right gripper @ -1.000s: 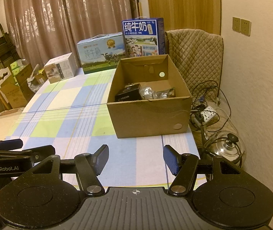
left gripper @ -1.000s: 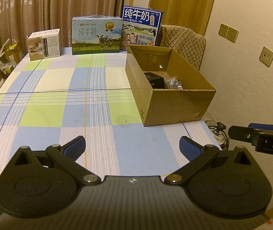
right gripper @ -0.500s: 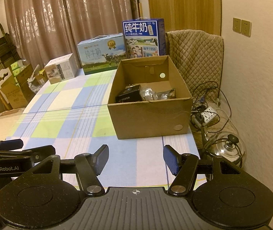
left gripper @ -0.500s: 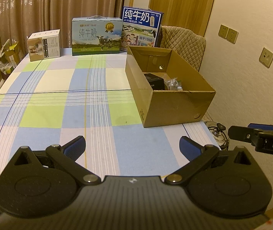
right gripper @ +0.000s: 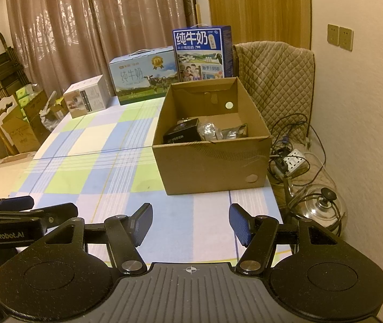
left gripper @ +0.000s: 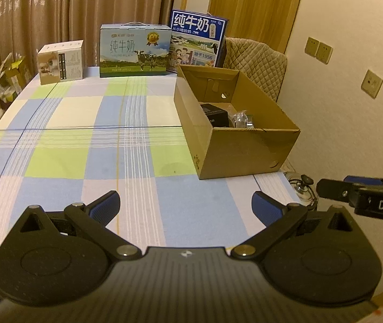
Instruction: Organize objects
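An open cardboard box (left gripper: 248, 150) (right gripper: 213, 167) stands on the right side of the checked tablecloth (left gripper: 89, 140) (right gripper: 89, 167). Inside it lie a black box (right gripper: 181, 134) (left gripper: 217, 114) and crinkled clear plastic packets (right gripper: 210, 130) (left gripper: 241, 119). My left gripper (left gripper: 185, 206) is open and empty above the table's near edge. My right gripper (right gripper: 190, 223) is open and empty, near the front of the cardboard box. Each gripper shows at the edge of the other's view.
At the table's far edge stand a small white carton (left gripper: 60, 62), a light blue milk case (left gripper: 134, 51) and a dark blue milk case (left gripper: 198, 41). A quilted chair (right gripper: 274, 80) is behind the box. Cables, a power strip (right gripper: 295, 158) and a glass pot lid (right gripper: 315, 204) lie on the floor at right.
The right wrist view has shifted very slightly; the left gripper has not moved. Both grippers stay open.
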A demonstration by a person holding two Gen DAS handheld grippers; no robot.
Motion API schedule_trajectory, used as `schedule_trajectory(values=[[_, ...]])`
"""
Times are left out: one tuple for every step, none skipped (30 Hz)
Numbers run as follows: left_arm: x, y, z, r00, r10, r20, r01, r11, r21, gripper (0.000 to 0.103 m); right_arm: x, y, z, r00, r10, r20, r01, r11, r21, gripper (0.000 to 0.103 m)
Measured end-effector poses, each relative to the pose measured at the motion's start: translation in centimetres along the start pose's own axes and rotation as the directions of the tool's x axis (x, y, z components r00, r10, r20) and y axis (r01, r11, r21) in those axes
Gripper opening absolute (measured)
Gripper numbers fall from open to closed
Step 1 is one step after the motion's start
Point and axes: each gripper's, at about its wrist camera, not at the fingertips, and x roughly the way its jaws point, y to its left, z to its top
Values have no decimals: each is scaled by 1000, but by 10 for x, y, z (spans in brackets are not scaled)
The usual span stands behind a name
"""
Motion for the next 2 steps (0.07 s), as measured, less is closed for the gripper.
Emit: schedule_trajectory(values=[[-1,1,0,1000,0,3,0,1000,-7,102,0,1,0,1000,0,0,0,1000,1,60],[0,1,0,1000,-1,4,1,1000,-7,102,0,0,0,1000,0,0,0,1000,1,60]])
